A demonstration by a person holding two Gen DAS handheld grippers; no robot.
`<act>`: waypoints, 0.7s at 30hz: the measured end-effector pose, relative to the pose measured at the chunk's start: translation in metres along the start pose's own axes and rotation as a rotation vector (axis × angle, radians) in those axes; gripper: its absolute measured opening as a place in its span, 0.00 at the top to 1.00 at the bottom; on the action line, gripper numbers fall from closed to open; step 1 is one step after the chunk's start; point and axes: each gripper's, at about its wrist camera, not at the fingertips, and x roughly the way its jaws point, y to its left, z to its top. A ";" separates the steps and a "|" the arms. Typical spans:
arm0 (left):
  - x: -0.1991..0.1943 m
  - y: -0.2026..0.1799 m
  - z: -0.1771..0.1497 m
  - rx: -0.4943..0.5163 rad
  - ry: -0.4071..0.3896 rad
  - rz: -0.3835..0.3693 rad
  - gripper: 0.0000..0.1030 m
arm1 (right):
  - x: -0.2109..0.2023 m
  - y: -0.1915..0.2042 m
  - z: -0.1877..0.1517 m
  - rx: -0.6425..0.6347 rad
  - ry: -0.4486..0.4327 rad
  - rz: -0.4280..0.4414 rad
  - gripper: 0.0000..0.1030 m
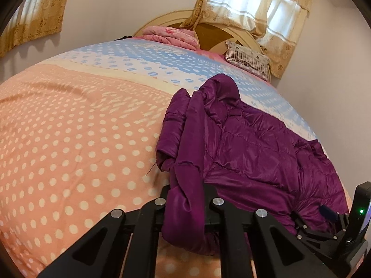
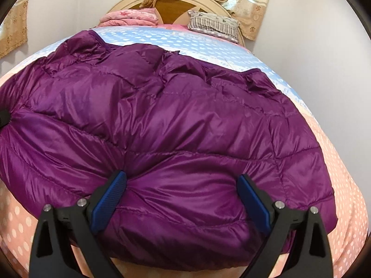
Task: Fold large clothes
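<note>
Across both views, bed [image 1: 69, 139] fills most of the frame: polka-dot cover, peach in the lower part, blue band toward the top. Curved wooden headboard [image 2: 171, 3] at top centre, against a plain wall. Patterned curtains [image 1: 266, 7] hang upper right, a second one upper left.

Purple puffer jacket [image 2: 162, 120] lies spread flat on the cover. In the right wrist view it takes the whole centre, near hem at the bottom. In the left wrist view it sits right of centre, with one sleeve folded along its left edge and running down to the bottom.

Folded pink quilt [image 1: 171, 36] and striped pillow [image 1: 248, 60] sit at the head end, top centre, apart from the jacket.

Left gripper [image 1: 185, 199], bottom centre of its view: jaws closed in, pinching the sleeve end, fabric bunched between the black fingers.

Right gripper [image 2: 180, 199], bottom centre of its view: blue pads [image 2: 109, 199] spread wide, straddling the jacket's near hem. Fabric sits between them; the left pad dents it, no pinch.
</note>
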 end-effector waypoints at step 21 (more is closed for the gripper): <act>-0.085 -0.052 0.056 0.215 -0.220 0.000 0.93 | -0.074 -0.079 -0.004 0.089 -0.129 0.086 0.05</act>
